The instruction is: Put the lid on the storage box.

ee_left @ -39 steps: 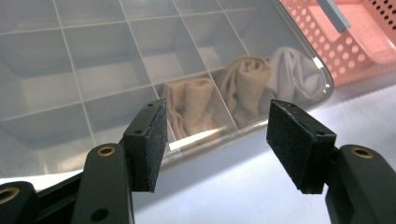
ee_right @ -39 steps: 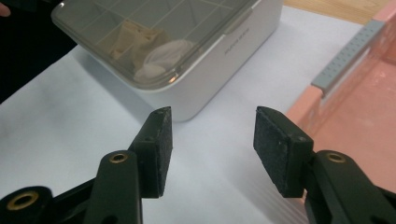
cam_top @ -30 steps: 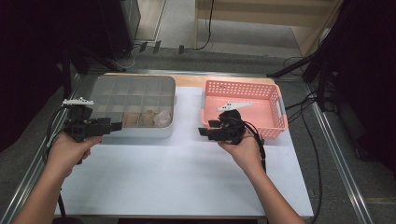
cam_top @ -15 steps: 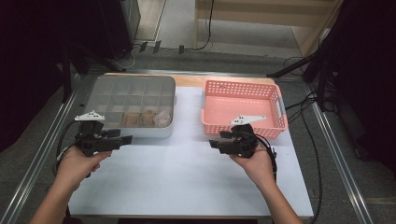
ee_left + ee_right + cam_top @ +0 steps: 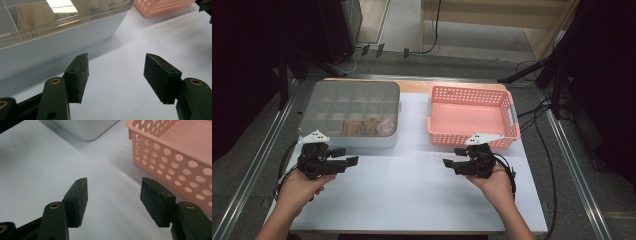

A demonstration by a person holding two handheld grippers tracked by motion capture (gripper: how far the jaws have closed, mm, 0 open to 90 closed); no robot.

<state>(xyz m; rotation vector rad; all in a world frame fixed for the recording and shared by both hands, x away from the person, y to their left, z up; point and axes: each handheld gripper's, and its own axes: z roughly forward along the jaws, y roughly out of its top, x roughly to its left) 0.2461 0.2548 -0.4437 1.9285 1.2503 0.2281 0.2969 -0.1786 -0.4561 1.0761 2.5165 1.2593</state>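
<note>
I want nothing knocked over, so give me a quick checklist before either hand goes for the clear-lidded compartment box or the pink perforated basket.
1. Left tongs open, nothing between: ok.
2. Right tongs open, nothing between: ok.
3. Clear-lidded grey compartment box lid on: ok; it must come off to reach the contents.
4. Pink perforated plastic basket free to receive items: ok.
5. White table sheet bare between both hands: ok.
6. What the filled compartments hold: cannot tell.
</note>
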